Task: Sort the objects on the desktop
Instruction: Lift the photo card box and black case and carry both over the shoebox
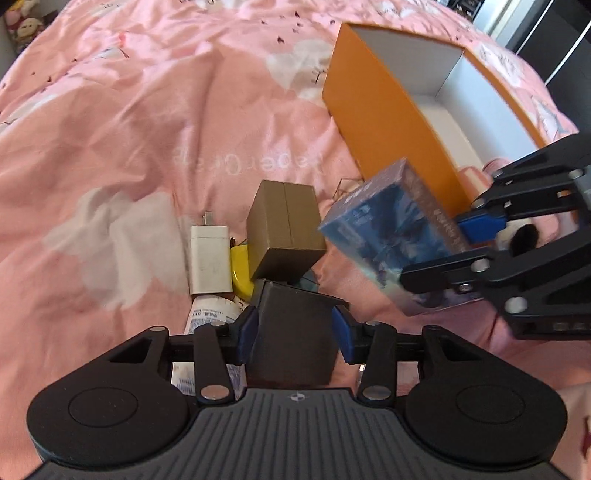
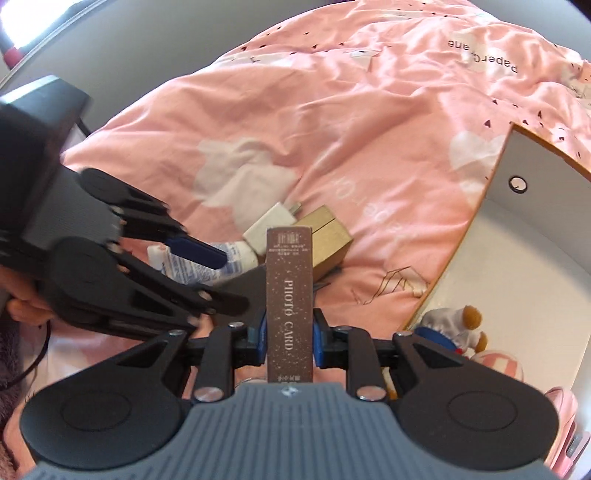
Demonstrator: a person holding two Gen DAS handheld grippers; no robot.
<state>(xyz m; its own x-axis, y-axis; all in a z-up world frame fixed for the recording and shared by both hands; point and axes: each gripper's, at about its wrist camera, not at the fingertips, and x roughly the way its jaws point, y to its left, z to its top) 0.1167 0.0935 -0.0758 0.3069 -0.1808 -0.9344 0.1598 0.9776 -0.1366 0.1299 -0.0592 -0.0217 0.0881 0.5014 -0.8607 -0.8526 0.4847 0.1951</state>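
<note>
Two tools at work — right tool (image 2: 288, 341) clamped on photo-card box (image 2: 290, 295), raised beside orange box (image 1: 384, 122), next lowering inside; left tool (image 1: 293, 332) unclenched astride dark box (image 1: 295, 332) on bed — squeeze due.

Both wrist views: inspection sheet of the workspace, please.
Surface: pink printed bedsheet, wrinkled.
Job's things: open orange box, white inside, holds a plush toy; photo card box; gold box; white charger; yellow disc; printed tube; dark box.
Clutter: nothing seen.
Grippers: right gripper jaws shut on the photo card box; left gripper jaws straddle the dark box, contact unclear.
Cables: dark cord at the left edge of the right wrist view.
Surroundings: soft toys and dark furniture beyond the bed.
</note>
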